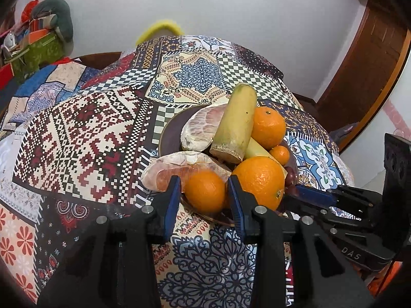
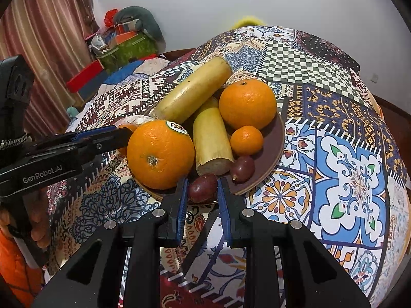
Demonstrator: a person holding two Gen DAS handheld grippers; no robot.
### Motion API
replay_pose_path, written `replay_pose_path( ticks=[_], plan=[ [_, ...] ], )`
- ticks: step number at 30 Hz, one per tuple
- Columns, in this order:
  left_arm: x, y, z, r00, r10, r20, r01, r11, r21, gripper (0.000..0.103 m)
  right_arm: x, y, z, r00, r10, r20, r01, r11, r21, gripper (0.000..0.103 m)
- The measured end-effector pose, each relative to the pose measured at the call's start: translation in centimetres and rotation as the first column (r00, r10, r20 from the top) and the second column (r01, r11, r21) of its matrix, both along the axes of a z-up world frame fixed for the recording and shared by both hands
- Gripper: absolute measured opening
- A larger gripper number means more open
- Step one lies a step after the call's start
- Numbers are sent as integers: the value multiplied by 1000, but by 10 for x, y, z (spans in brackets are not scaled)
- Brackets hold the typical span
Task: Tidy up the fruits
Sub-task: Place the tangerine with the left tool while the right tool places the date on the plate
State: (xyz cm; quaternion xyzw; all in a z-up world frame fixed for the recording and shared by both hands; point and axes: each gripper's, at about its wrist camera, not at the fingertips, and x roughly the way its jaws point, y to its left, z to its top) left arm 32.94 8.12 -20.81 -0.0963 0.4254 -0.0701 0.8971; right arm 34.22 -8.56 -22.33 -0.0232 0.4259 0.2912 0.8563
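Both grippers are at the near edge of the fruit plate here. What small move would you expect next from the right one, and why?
Probably a slight push forward, then closing. The right gripper is open, its blue pads either side of a dark red fruit at the near rim of the brown plate, apparently not yet clamping it. The big stickered orange sits close on its left, so the approach should stay straight.

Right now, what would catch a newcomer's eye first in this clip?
A brown plate heaped with fruit sits on a busy patchwork tablecloth: big oranges, two pale cut stalks and peeled pomelo pieces. The left gripper brackets a small orange and the right gripper a dark purple fruit.
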Motion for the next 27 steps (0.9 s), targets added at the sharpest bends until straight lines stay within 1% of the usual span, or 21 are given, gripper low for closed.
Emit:
replay_pose_path(
  ticks=[4, 7, 9, 15, 18, 21, 24, 27],
  plan=[
    [1, 3, 0, 1000, -1, -5, 1, 1000, -23, 36, 2, 0, -2, 1000, -3, -7, 3, 1000, 3, 21],
    [0, 2, 0, 1000, 2, -5, -2, 1000, -19, 36, 4, 0, -2, 1000, -1, -12, 1, 1000, 1, 22],
    [-1, 3, 2, 1000, 4, -2, -4, 1000, -20, 36, 4, 1, -2, 1000, 3, -14, -3, 1000, -2, 23],
    [-13, 7, 19, 999, 28, 33, -27, 999, -27, 36, 1, -2, 5, 1000, -9, -8, 9, 1000, 3, 26],
    [-24, 6, 33, 997, 36, 61, -35, 999, -22, 36, -7, -9, 19, 1000, -23, 19, 22, 1000, 20, 26],
    [-40, 3, 53, 993, 44, 109, -43, 999, -7, 36, -19, -18, 41, 997, -40, 67, 38, 998, 43, 26],
    [-60, -2, 78, 984, 50, 170, -52, 999, 2, 36, -34, -28, 68, 990, -59, 128, 50, 996, 71, 26],
    [-83, -7, 105, 969, 56, 239, -60, 998, 11, 36, -53, -38, 97, 977, -81, 200, 61, 993, 104, 26]
  ],
)
